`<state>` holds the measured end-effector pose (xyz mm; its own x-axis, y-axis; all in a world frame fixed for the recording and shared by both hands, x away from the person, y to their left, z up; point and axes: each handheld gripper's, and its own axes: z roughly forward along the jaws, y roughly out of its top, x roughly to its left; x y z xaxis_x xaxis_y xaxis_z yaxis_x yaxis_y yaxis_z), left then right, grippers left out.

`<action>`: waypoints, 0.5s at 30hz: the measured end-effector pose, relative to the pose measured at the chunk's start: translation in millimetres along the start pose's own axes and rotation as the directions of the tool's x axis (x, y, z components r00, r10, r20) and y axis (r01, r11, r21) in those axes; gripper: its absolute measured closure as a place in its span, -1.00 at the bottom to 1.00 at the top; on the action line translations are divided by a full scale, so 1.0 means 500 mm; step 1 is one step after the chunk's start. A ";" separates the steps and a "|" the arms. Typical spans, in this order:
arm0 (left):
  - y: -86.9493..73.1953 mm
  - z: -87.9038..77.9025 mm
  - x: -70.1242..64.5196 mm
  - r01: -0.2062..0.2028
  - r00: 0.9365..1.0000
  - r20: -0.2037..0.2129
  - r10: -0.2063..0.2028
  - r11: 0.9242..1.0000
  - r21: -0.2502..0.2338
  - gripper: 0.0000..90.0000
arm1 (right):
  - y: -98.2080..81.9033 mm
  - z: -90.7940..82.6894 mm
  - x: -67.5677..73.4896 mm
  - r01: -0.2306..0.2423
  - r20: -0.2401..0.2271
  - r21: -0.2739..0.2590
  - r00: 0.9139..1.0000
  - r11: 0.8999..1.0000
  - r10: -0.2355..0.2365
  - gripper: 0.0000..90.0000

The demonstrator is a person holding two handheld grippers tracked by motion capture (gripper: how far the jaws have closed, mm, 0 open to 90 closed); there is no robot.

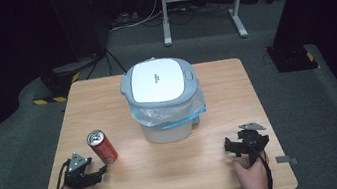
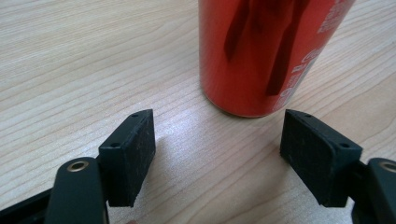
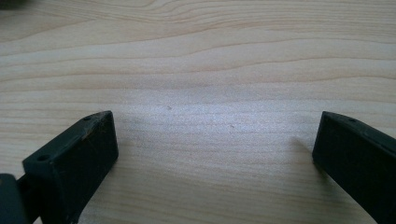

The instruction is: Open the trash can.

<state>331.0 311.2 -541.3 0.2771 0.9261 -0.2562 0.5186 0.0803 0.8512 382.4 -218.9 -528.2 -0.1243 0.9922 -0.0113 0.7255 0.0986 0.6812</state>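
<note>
My left gripper [image 1: 98, 171] rests low on the light wooden table [image 1: 168, 175] with its jaws apart and nothing between them. The red cylindrical metal drink can [image 1: 102, 146] stands upright just ahead of the jaws, near the table's left front, not touched by either pad [image 2: 133, 154]. My right gripper [image 1: 230, 147] rests at the right front, jaws wide apart over bare wood. The white lidded plastic bin with a blue liner [image 1: 163, 100] stands at centre.
</note>
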 end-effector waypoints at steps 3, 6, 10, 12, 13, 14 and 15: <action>0.001 0.000 0.002 0.001 1.000 0.000 -0.001 1.000 0.007 -0.40 | 0.000 0.000 0.000 -0.001 0.000 0.000 1.000 1.000 0.001 -1.00; 0.001 0.000 0.002 0.000 1.000 -0.002 0.000 1.000 0.009 -0.41 | 0.000 0.000 0.000 -0.001 0.000 0.000 1.000 1.000 0.001 -1.00; 0.002 0.001 0.003 0.006 1.000 -0.012 -0.005 1.000 0.008 -0.41 | 0.006 0.006 -0.001 0.011 -0.010 -0.001 1.000 1.000 -0.011 -1.00; 0.001 0.002 0.001 0.018 1.000 -0.019 -0.019 1.000 -0.005 -0.41 | 0.009 0.009 0.004 -0.002 -0.006 0.002 1.000 1.000 0.002 -1.00; 0.000 0.001 0.000 0.026 0.999 -0.024 -0.026 1.000 -0.009 -0.41 | 0.009 0.008 0.003 0.007 -0.010 0.000 1.000 1.000 -0.007 -1.00; 0.000 0.001 0.000 0.026 0.999 -0.024 -0.026 1.000 -0.009 -0.41 | 0.008 0.007 0.001 0.018 -0.018 -0.002 1.000 1.000 -0.018 -1.00; -0.003 -0.005 -0.003 0.027 0.999 -0.025 -0.027 1.000 -0.003 -0.41 | 0.006 0.005 0.001 0.019 -0.027 -0.001 0.999 1.000 -0.019 -1.00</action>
<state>327.9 310.8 -540.9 0.2428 0.9324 -0.2679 0.5234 0.1065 0.8454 385.9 -217.9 -528.1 -0.1561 0.9877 -0.0048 0.7222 0.1174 0.6816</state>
